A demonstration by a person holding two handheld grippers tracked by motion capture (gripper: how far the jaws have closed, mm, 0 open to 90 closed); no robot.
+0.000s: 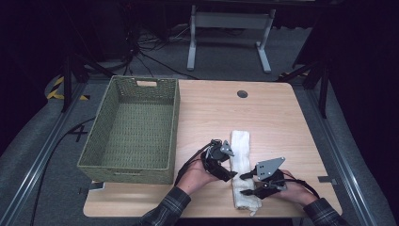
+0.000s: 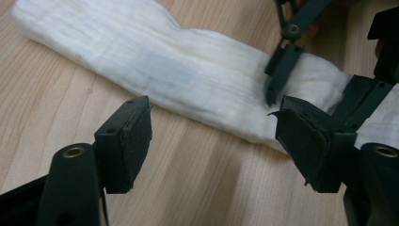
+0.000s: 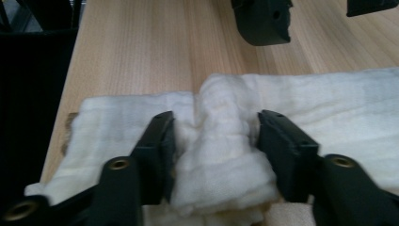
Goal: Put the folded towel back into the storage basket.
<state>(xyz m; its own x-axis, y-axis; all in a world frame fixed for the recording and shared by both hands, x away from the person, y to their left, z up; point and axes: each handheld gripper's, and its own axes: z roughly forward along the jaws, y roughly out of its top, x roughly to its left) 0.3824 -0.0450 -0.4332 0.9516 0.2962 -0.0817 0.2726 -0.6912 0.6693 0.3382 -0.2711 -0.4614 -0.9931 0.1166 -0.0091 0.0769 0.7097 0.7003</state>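
Observation:
A long white folded towel (image 1: pixel 241 153) lies lengthwise on the wooden table (image 1: pixel 277 117), right of centre. My right gripper (image 1: pixel 245 184) reaches in from the right at the towel's near end. In the right gripper view its jaws (image 3: pixel 214 125) press on both sides of a bunched ridge of the towel (image 3: pixel 221 141). My left gripper (image 1: pixel 230 165) stands open at the towel's left edge. In the left gripper view its pads (image 2: pixel 214 113) are apart over bare wood just short of the towel (image 2: pixel 179 66), with nothing between them.
A green woven basket (image 1: pixel 127 165) with nothing in it takes up the table's left half, close to my left hand. A dark cable hole (image 1: pixel 242 93) sits near the far edge. Bare wood lies right of the towel and beyond it.

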